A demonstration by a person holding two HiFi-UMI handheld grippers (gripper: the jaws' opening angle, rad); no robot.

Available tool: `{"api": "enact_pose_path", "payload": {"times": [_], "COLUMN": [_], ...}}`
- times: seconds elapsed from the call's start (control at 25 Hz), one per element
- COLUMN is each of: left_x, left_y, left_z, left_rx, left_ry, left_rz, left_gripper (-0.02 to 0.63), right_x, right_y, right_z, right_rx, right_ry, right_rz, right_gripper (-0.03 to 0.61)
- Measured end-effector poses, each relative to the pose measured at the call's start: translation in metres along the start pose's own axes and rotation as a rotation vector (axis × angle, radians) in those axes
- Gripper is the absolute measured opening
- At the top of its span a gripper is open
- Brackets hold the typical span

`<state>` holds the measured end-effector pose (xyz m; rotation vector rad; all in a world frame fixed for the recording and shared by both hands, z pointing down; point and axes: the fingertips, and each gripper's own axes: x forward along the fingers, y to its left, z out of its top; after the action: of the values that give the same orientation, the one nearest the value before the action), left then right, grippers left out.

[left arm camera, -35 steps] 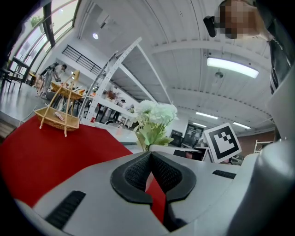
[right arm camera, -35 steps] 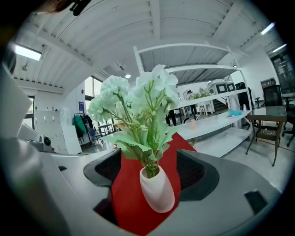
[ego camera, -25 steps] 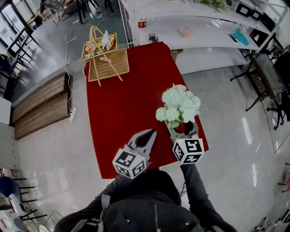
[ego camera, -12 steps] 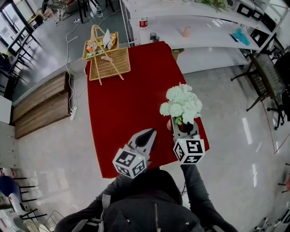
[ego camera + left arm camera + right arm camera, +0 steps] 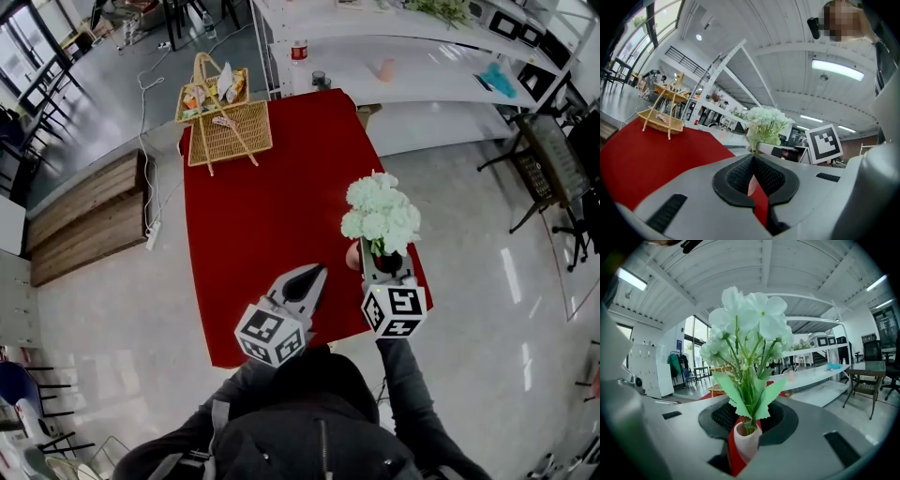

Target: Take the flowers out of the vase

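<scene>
One wicker basket (image 5: 230,131) far across red table (image 5: 272,216); flowers (image 5: 380,211) over likely vase (image 5: 746,444).

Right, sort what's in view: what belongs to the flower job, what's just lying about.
Job:
flowers
vase
right gripper, jaws closing, vase between them
left gripper, shut, empty

Lying about:
basket
bottle on the counter
chair

Left gripper (image 5: 314,272) level, fingers together; right gripper (image 5: 380,267) beside it, fingers closing around the flowers (image 5: 380,211).
</scene>
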<state>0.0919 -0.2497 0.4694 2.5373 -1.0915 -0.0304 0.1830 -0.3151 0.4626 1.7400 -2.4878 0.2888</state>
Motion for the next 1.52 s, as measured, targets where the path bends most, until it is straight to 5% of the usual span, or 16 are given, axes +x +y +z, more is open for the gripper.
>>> {"api": "enact_pose_path", "payload": {"times": [1.52], "left_x": [0.002], "left_y": [-0.028], "left_z": [0.030], "left_rx": [0.075], "left_ry": [-0.046], "left_rz": [-0.055], "left_gripper": [0.009], "right_x": [-0.041], "right_y": [0.006], "right_z": [0.101], "right_rx": [-0.033], "right_ry": [-0.227], "right_rz": [0.001], "right_gripper": [0.089]}}
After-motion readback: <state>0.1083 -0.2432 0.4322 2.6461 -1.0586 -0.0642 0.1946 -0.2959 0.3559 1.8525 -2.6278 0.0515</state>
